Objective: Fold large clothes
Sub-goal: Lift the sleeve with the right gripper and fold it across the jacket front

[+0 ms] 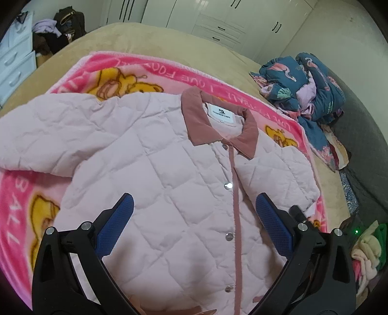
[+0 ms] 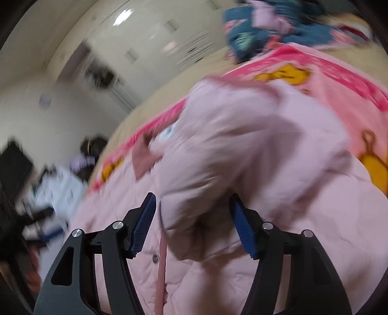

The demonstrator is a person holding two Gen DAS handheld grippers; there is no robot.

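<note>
A pale pink quilted jacket (image 1: 155, 169) with a dusty rose collar (image 1: 196, 121) lies front up, snaps closed, on a pink cartoon blanket (image 1: 150, 72). One sleeve (image 1: 41, 135) stretches out to the left. My left gripper (image 1: 194, 201) hovers open above the jacket's snap placket, with nothing between its blue pads. The right wrist view is motion-blurred. In it the jacket (image 2: 315, 230) has its other sleeve (image 2: 242, 135) bent across the body. My right gripper (image 2: 192, 197) is open, with the sleeve's cuff end lying loose between its fingers.
The blanket covers a beige bed (image 1: 135, 36). A heap of blue flamingo-print bedding (image 1: 303, 89) sits at the bed's right side, more clothes (image 1: 366, 252) lower right. White wardrobes (image 1: 218, 21) stand behind, drawers (image 1: 14, 65) and dark clothes (image 1: 60, 31) at left.
</note>
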